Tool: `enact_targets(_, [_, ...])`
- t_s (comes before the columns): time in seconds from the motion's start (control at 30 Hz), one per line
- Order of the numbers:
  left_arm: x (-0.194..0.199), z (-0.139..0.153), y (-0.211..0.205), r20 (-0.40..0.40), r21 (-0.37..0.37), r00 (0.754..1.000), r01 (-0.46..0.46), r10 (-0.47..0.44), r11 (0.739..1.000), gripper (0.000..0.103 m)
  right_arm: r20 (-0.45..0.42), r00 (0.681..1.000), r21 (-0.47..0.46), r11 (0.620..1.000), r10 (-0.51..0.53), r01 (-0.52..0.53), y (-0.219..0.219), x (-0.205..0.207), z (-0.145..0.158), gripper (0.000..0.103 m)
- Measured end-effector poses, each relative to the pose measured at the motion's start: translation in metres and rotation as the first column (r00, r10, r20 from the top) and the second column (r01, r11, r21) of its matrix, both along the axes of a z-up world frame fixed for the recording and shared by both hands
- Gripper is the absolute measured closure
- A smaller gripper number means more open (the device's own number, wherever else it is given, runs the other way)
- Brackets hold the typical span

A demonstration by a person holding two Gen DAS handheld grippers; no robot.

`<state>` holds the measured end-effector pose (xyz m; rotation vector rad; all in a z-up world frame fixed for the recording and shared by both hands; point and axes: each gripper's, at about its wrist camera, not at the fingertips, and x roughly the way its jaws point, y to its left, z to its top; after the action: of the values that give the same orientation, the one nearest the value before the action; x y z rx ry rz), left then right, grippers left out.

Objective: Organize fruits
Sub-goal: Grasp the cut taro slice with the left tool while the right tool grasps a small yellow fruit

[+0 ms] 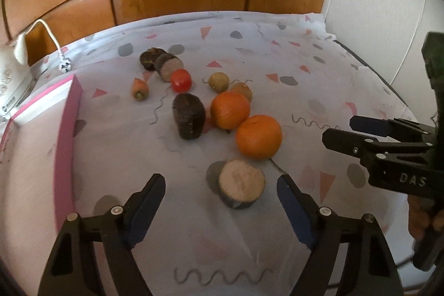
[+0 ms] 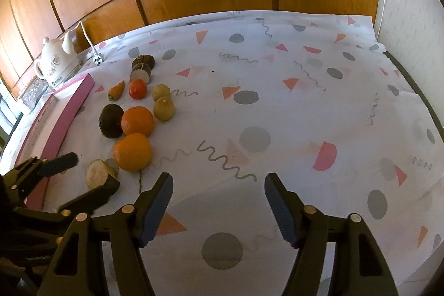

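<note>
two grippers are out over the patterned cloth [image 2: 277, 107], both with jaws standing wide apart and nothing between them. the left gripper [image 1: 220, 192] has its fingers either side of the cut dark root [image 1: 241, 187], which lies low in the middle of the left wrist view with its pale cut face turned toward the camera; the fingers look clear of it, though whether they are down at its level i cannot tell. the right gripper [image 2: 218, 190] hangs over bare cloth in the lower middle of its own view, well apart from the produce. the rest of the pile runs up and left of the cut piece: two oranges [image 1: 258, 136] touching each other, a dark whole root [image 1: 189, 115], a tomato [image 1: 181, 80], a small carrot [image 1: 140, 89], two brownish fruits [image 1: 219, 81] and more dark pieces at the far end. a pink-edged box [image 1: 68, 129] fills the left edge of the left wrist view and is probably the destination. to do this grasp well, i would centre the piece between the pads, close on its rounded dark skin rather than the flat face, and lift straight up so the near orange just behind is not nudged. it may roll or slip if pinched off centre.
</note>
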<state>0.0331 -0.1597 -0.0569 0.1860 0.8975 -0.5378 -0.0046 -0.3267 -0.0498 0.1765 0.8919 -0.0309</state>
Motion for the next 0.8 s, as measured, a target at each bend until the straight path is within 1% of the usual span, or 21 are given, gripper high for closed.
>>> enact_targets(0.07, [0.002,-0.005,-0.003,-0.019,0.001,1.000,0.010,-0.010,1.000,0.058,0.000,1.000,0.002,1.000,0.003,-0.003,0.001,0.002,0.001,0.033])
enact_targets(0.1, [0.002,-0.004,-0.001,-0.020,-0.012,1.000,0.012,-0.013,1.000,0.062,0.002,1.000,0.006,1.000,0.007,-0.007,0.002,0.003,0.001,0.033])
enact_targets(0.13, [0.001,-0.003,0.002,-0.019,-0.026,1.000,0.017,-0.017,1.000,0.070,0.004,1.000,0.008,1.000,0.013,-0.013,0.004,0.005,0.002,0.033])
enact_targets(0.17, [0.002,-0.002,0.006,-0.028,-0.036,0.999,0.018,-0.019,0.999,0.070,0.008,1.000,0.012,1.000,0.027,-0.027,0.006,0.006,0.003,0.034])
enact_targets(0.23, [0.002,-0.001,0.018,-0.031,-0.056,0.999,-0.011,0.009,0.998,0.070,0.014,0.999,0.021,0.999,0.045,-0.046,0.011,0.009,0.004,0.039])
enact_targets(0.4, [0.001,-0.003,0.045,-0.009,-0.055,0.996,-0.089,0.089,0.995,0.070,0.028,0.994,0.074,0.992,0.104,-0.106,0.026,0.019,0.006,0.040])
enact_targets(0.47, [0.001,-0.005,0.048,-0.003,-0.056,0.996,-0.094,0.094,0.994,0.070,0.025,0.991,0.083,0.988,0.130,-0.131,0.035,0.025,0.008,0.040])
enact_targets(0.57, [0.001,-0.007,0.048,0.001,-0.057,0.995,-0.102,0.103,0.993,0.070,0.032,0.989,0.067,0.987,0.146,-0.147,0.042,0.033,0.012,0.040])
enact_targets(0.7, [0.003,-0.009,0.049,-0.003,-0.071,0.994,-0.105,0.105,0.992,0.070,0.001,0.986,0.061,0.984,0.166,-0.166,0.044,0.043,0.011,0.040])
enact_targets(0.8, [0.004,-0.009,0.049,-0.002,-0.076,0.994,-0.109,0.109,0.991,0.070,-0.027,0.979,0.095,0.976,0.200,-0.197,0.048,0.044,0.004,0.040])
